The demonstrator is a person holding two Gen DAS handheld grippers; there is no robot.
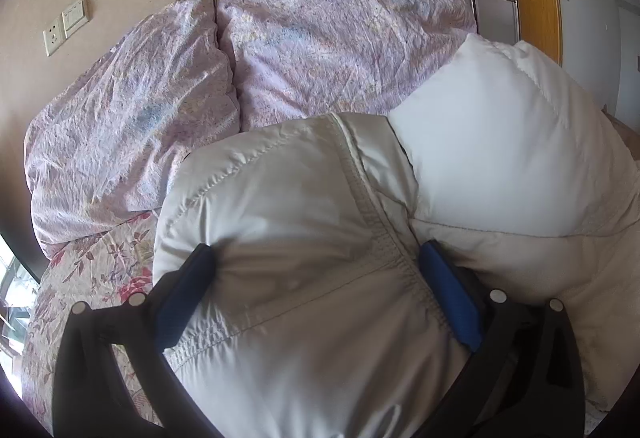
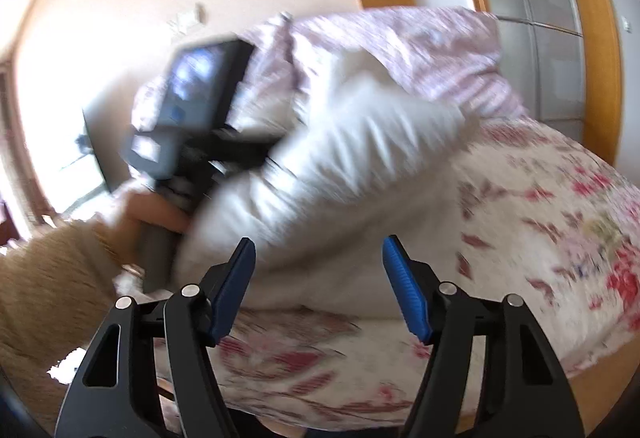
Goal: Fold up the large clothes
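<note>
The white puffer jacket (image 1: 304, 238) fills the lower middle of the left wrist view, bunched on the bed (image 1: 100, 270) in front of the lilac pillows (image 1: 280, 50). The left gripper (image 1: 316, 266) has a thick fold of it wedged between its blue pads, which press into the fabric on both sides, so it is clamped on the jacket; a stitched seam runs away from the camera just inside the right-hand pad. In the blurred right wrist view the jacket (image 2: 340, 174) lies ahead and slightly left, its bulk slanting up to the right over the floral bedspread (image 2: 540, 218). The right gripper (image 2: 318, 270) stands apart with nothing between its pads, just short of the jacket's near edge. The left hand (image 2: 156, 214) is plainly nearer.
</note>
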